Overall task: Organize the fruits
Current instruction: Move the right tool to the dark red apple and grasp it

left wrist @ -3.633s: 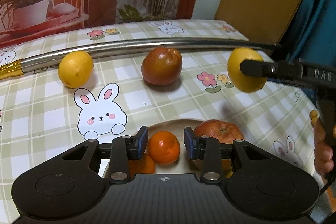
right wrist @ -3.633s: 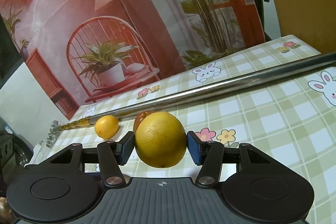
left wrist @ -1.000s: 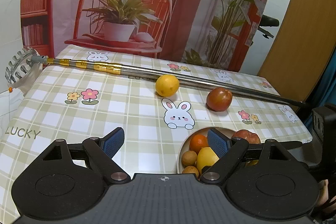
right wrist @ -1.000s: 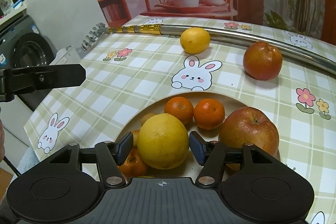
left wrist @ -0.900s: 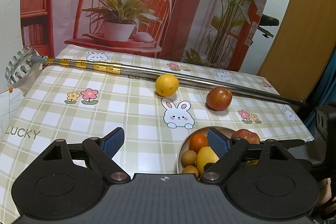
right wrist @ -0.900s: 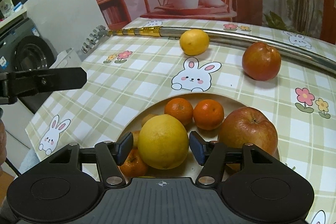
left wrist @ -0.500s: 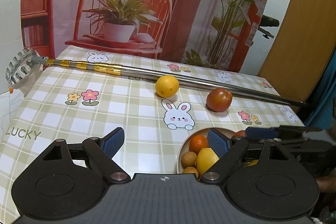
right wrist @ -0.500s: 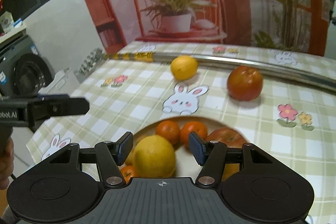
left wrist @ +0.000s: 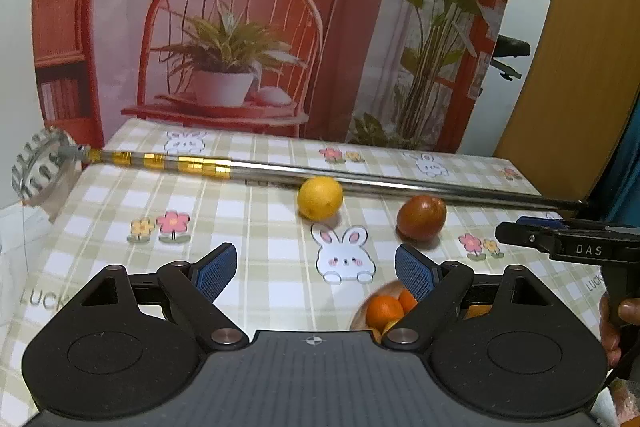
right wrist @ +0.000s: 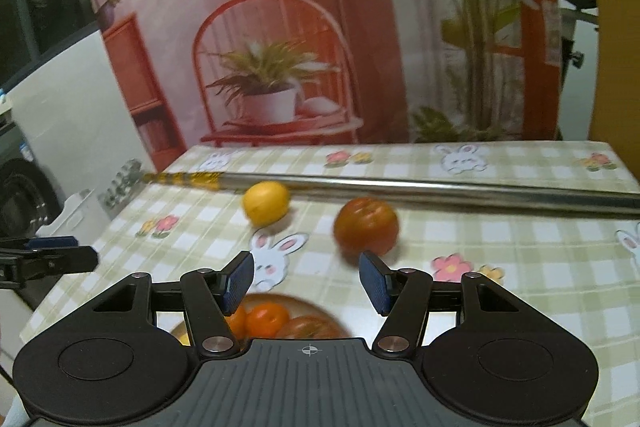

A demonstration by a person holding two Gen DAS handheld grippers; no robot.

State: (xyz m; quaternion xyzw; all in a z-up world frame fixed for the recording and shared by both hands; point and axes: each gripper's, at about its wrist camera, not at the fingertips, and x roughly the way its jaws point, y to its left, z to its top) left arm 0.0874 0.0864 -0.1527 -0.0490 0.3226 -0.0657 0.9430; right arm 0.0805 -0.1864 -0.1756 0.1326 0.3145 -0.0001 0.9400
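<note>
A yellow lemon (left wrist: 320, 197) and a dark red apple (left wrist: 421, 217) lie on the checked tablecloth by a metal pole; both show in the right wrist view too, the lemon (right wrist: 266, 203) and the apple (right wrist: 367, 225). A plate (right wrist: 320, 309) holds small oranges (right wrist: 266, 319) and other fruit, mostly hidden under my grippers; the oranges (left wrist: 385, 309) also show in the left wrist view. My left gripper (left wrist: 316, 269) is open and empty above the table. My right gripper (right wrist: 307, 283) is open and empty, raised above the plate's far edge, and shows from the side in the left wrist view (left wrist: 540, 231).
A long telescopic metal pole (left wrist: 360, 183) with a gold section lies across the far side of the table, its round head (left wrist: 38, 163) at the left edge. A printed backdrop stands behind the table. A washing machine (right wrist: 24, 187) is at the left.
My right gripper let go of the large yellow fruit in the plate, opened, and lifted up and back. The left gripper stayed open and rose slightly.
</note>
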